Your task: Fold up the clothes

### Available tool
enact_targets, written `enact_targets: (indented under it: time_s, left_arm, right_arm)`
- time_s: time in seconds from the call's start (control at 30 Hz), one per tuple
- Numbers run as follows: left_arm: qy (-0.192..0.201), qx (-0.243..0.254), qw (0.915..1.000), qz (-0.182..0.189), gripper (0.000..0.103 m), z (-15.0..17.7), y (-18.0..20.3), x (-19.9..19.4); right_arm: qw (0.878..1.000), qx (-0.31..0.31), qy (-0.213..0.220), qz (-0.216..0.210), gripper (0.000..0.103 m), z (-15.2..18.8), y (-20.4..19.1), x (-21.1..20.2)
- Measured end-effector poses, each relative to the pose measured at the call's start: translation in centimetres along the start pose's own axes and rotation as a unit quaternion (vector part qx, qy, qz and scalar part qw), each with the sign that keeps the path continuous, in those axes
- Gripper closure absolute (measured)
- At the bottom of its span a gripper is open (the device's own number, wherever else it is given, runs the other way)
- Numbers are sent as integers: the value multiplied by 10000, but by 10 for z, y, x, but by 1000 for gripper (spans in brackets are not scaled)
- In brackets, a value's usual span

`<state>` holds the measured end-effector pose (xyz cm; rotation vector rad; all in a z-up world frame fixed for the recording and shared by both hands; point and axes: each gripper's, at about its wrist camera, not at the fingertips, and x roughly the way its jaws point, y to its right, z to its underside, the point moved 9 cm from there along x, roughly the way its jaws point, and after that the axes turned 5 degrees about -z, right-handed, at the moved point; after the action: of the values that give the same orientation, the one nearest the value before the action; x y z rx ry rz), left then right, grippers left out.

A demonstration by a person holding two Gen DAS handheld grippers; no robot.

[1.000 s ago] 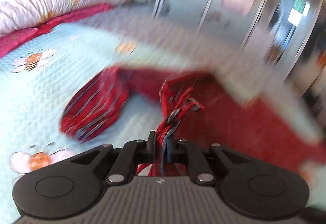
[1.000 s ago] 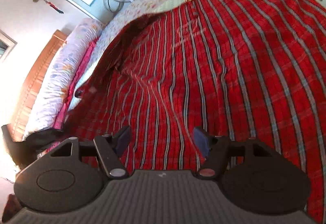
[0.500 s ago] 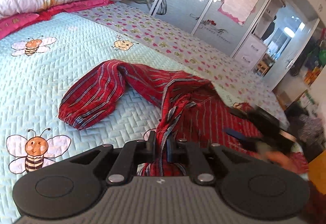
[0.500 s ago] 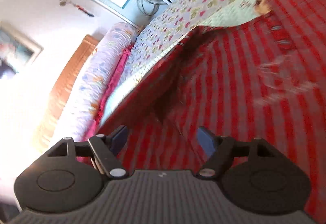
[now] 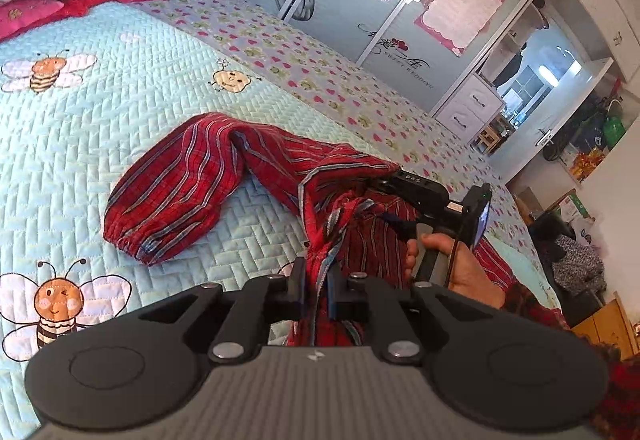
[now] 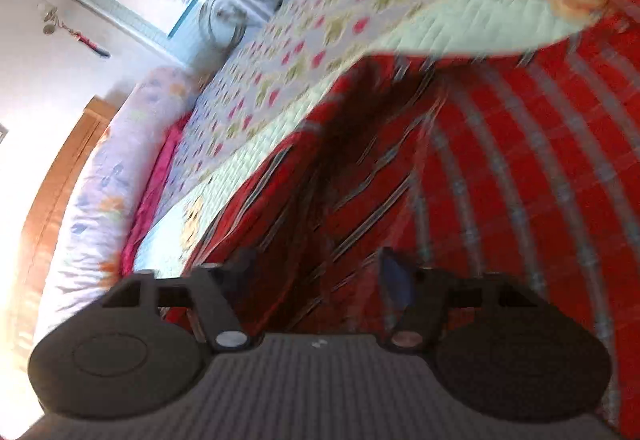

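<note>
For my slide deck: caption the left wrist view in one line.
Left tool shut on a bunched red striped garment on a bee-print quilt, the right tool reaching in beside it.

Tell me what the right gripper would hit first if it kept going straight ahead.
Most likely the red striped garment: the right gripper points into its folds, though blur hides the depth.

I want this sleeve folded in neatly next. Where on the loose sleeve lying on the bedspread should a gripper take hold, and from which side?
Probably at the gathered cuff of the sleeve. It is the free end, lying flat on the bedspread, with bare quilt around it. Come in low from the near, open side, along the sleeve's length. The left gripper is already shut on a bunched edge of the shirt.
</note>
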<state>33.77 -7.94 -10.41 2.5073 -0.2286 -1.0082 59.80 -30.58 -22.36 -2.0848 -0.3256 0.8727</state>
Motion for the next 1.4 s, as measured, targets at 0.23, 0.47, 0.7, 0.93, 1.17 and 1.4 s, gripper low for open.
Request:
enact_targets:
  time_s: [0.23, 0.47, 0.7, 0.93, 1.17, 1.4]
  left_arm:
    - [-22, -31, 9999, 113, 94, 0, 0, 2]
    - [-59, 7, 9999, 151, 94, 2, 1, 4]
    - [-137, 165, 9998, 62, 94, 4, 3, 5]
    - [-1385, 1587, 9720, 1039, 94, 75, 79, 30]
    - [-2390, 2110, 9446, 781, 93, 154, 90, 75]
    - [-2523, 2072, 9417, 812, 93, 161, 88, 77]
  right_arm:
    - [9997, -115, -215, 87, 56, 8, -7, 28]
    - [9996, -39, -271, -77, 100, 14, -7, 39]
    - [9979, 300, 244, -516, 101, 7, 9, -20]
    - [9877, 408, 1445, -439, 101, -39, 50, -162]
    - [9884, 293, 1369, 591, 100, -28, 115, -203]
    - [9836, 1387, 1087, -371, 95, -24, 133, -183]
